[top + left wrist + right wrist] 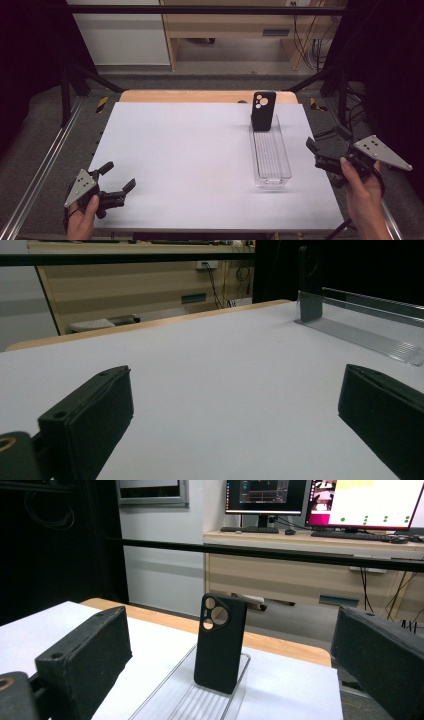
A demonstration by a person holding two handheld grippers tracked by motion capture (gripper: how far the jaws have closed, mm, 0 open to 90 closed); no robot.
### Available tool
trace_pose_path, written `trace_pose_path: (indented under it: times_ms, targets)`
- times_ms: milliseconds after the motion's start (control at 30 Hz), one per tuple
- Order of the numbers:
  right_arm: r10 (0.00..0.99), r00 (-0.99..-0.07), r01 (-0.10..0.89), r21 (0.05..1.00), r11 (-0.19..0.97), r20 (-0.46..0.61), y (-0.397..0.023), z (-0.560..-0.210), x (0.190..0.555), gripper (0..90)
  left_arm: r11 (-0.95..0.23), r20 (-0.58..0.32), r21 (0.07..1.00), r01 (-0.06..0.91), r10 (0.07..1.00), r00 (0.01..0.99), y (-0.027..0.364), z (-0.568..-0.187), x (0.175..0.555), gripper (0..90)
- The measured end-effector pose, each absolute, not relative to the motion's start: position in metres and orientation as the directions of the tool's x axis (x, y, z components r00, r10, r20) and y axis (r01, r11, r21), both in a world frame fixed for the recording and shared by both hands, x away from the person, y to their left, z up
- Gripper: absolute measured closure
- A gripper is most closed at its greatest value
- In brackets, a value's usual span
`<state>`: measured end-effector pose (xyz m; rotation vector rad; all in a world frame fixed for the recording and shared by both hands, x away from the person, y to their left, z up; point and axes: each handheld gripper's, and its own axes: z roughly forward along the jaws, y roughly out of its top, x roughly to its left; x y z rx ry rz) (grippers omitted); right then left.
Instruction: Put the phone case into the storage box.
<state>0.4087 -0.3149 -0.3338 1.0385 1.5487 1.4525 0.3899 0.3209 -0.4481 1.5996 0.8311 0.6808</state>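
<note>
Surface (190, 150): we see a white sheet over a wooden top, whose bare edge shows along the far side.
Tray (270, 156): we find a clear, long tray lying on the right part of the surface, running from near to far.
Phone case (263, 111): black, standing upright at the tray's far end, camera cutouts toward us (its foot sits inside the tray in the right gripper view (219, 642)).
Left hand-held gripper (120, 177): we see it at the near left corner, jaws spread wide, holding nothing.
Right hand-held gripper (327, 142): just off the right edge, beside the tray, jaws wide apart and empty.
</note>
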Motion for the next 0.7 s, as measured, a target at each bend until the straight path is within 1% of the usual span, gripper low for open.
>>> trace_pose_path:
  times_ms: [167, 267, 433, 500, 700]
  targets:
    - [0.925, -0.379, 0.075, 0.997, 0.006, 0.023, -0.315, -0.343, 0.406, 3.9, -0.095, -0.012, 0.984, 0.153, 0.813, 0.582, 0.321, -0.448, 0.39, 1.3]
    - [0.931, -0.362, 0.102, 0.995, -0.009, 0.045, -0.316, -0.348, 0.405, 4.3, -0.099, -0.009, 0.983, 0.153, 0.812, 0.584, 0.32, -0.448, 0.39, 1.3]
    - [0.938, -0.344, 0.096, 0.995, -0.003, 0.035, -0.317, -0.356, 0.399, 4.3, -0.099, -0.009, 0.983, 0.152, 0.812, 0.584, 0.321, -0.448, 0.39, 1.3]
    - [0.936, -0.351, 0.097, 0.995, -0.003, 0.037, -0.317, -0.359, 0.397, 7.7, -0.098, -0.009, 0.984, 0.152, 0.813, 0.582, 0.321, -0.448, 0.39, 1.3]
    - [0.93, -0.366, 0.109, 0.994, 0.008, 0.033, -0.316, -0.369, 0.392, 7.2, -0.102, -0.007, 0.983, 0.153, 0.812, 0.584, 0.321, -0.448, 0.39, 1.3]
